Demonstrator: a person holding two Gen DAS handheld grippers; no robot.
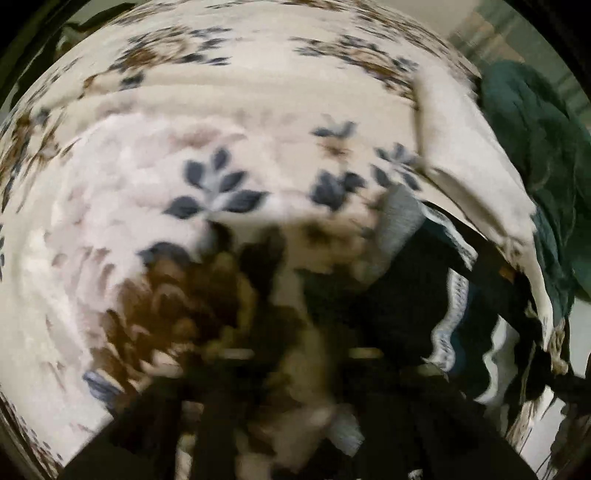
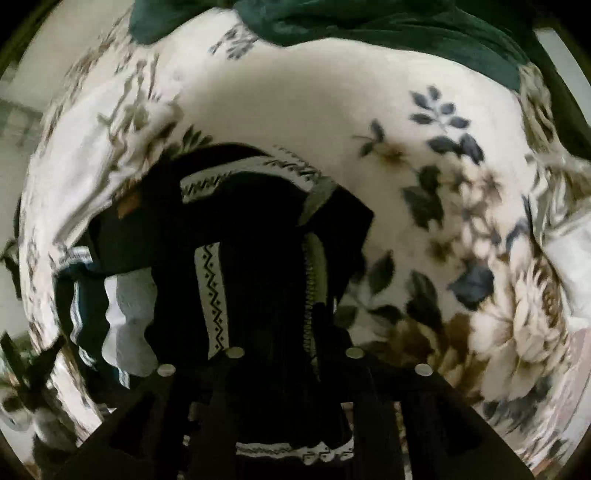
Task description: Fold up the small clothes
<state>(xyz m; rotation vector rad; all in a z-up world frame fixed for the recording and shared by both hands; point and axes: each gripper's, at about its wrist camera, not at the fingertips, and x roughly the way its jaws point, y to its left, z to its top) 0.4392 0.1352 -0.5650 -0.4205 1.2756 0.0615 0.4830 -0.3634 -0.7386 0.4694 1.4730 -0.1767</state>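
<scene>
Right tongs clenched on black patterned garment, long axis running away across floral blanket. Left tongs: blurred, cannot tell.

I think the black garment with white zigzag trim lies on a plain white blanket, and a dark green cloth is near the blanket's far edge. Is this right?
Not quite. The blanket is not plain: it is cream with blue and brown flowers, as the right wrist view shows. The rest holds: the black garment with white zigzag trim lies on it, and the dark green cloth is at its far edge.
</scene>
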